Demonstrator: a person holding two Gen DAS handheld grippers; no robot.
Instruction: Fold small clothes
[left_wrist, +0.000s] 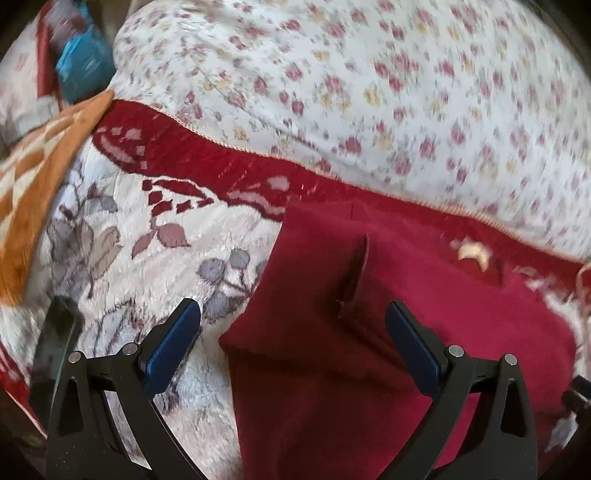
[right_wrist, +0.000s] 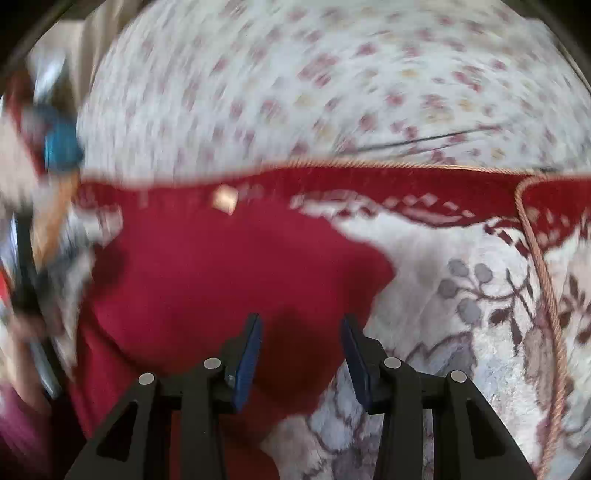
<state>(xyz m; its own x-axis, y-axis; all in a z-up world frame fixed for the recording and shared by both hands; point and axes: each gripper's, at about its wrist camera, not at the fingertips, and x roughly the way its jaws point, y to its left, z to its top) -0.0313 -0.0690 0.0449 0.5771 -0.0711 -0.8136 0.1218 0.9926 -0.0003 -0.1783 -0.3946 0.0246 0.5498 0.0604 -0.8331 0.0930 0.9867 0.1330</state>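
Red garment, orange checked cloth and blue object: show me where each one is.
red garment (left_wrist: 332, 350), left wrist view, its flat middle.
orange checked cloth (left_wrist: 40, 184), left wrist view, its patterned face.
blue object (left_wrist: 81, 62), left wrist view, its centre.

left gripper (left_wrist: 293, 314) spread wide above red garment (left_wrist: 388, 332) (on patterned blanket (left_wrist: 147, 258)).

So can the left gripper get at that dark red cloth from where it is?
Probably yes: the left gripper is open right over the dark red cloth, with nothing between its fingers and the fabric.
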